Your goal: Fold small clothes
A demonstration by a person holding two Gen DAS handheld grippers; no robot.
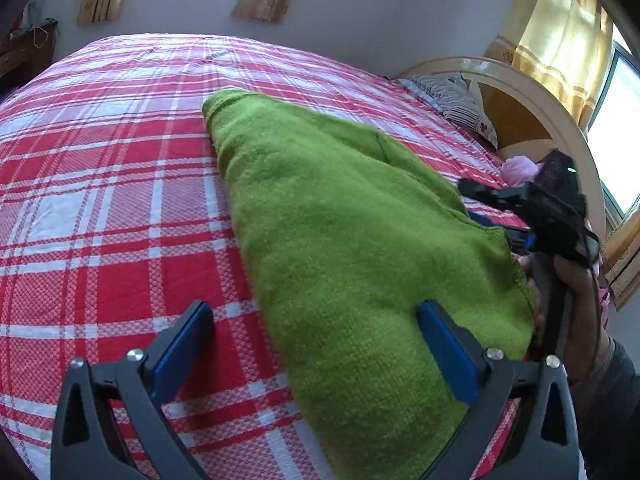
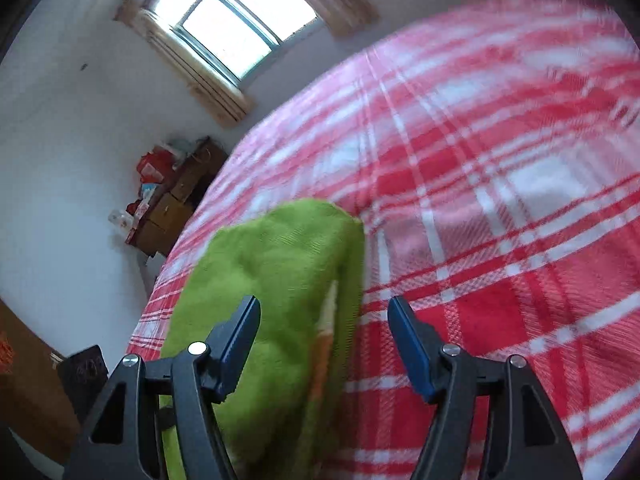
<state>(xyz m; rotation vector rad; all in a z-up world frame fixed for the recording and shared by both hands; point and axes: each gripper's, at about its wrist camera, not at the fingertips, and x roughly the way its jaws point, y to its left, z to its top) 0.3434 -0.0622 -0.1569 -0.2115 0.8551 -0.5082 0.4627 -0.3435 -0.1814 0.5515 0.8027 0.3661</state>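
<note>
A green knitted garment (image 1: 340,216) lies folded lengthways on the red and white plaid bed cover (image 1: 112,184), its narrow end pointing to the far side. My left gripper (image 1: 316,344) hangs open over its near end, with the right finger (image 1: 444,348) above the knit and the left finger above bare cover. In the right wrist view, which is blurred, my right gripper (image 2: 324,340) stands open over one end of the green garment (image 2: 280,280), and its pads do not press on the cloth. A hand (image 1: 576,300) holds the right gripper (image 1: 488,212) at the garment's right edge.
A striped pillow (image 1: 452,100) and a pink bundle (image 1: 518,170) lie by the curved headboard (image 1: 532,92) at the right. A wooden cabinet (image 2: 176,200) with clutter on it stands against the wall beyond the bed's corner. There are curtained windows (image 2: 240,20) in the walls.
</note>
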